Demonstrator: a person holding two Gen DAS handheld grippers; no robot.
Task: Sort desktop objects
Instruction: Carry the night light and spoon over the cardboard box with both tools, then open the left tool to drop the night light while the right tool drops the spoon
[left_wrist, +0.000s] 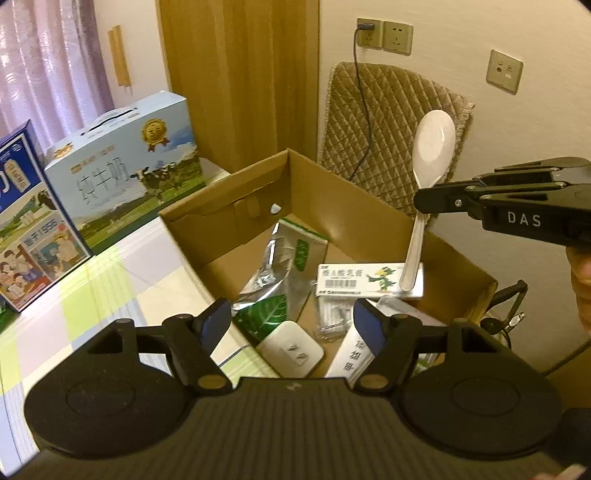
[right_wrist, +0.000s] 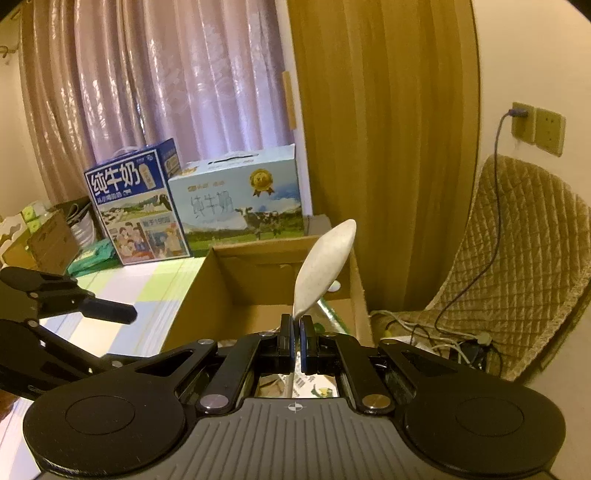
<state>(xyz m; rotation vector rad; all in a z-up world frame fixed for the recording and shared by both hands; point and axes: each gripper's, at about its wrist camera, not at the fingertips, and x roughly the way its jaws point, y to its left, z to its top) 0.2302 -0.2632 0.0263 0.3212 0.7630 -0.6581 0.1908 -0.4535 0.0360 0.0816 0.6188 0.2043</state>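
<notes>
A white plastic spoon (left_wrist: 433, 140) stands nearly upright over the right side of an open cardboard box (left_wrist: 229, 206), bowl up. My right gripper (left_wrist: 428, 201) is shut on its handle. In the right wrist view the spoon (right_wrist: 325, 269) rises from the right gripper (right_wrist: 295, 326) above the box (right_wrist: 221, 295). My left gripper (left_wrist: 291, 321) is open and holds nothing, hovering over the box's near edge. Inside lie a silver and green foil pouch (left_wrist: 280, 266), a white ointment carton (left_wrist: 354, 278), a white plug adapter (left_wrist: 291, 350) and a white lettered box (left_wrist: 352, 356).
Two milk cartons (left_wrist: 125, 166) (left_wrist: 26, 221) stand on the checked tablecloth (left_wrist: 110, 295) left of the box. A chair with a quilted cover (left_wrist: 391, 129) and a hanging cable (left_wrist: 364, 110) are behind it. Keys and dark objects (left_wrist: 506, 317) lie to its right.
</notes>
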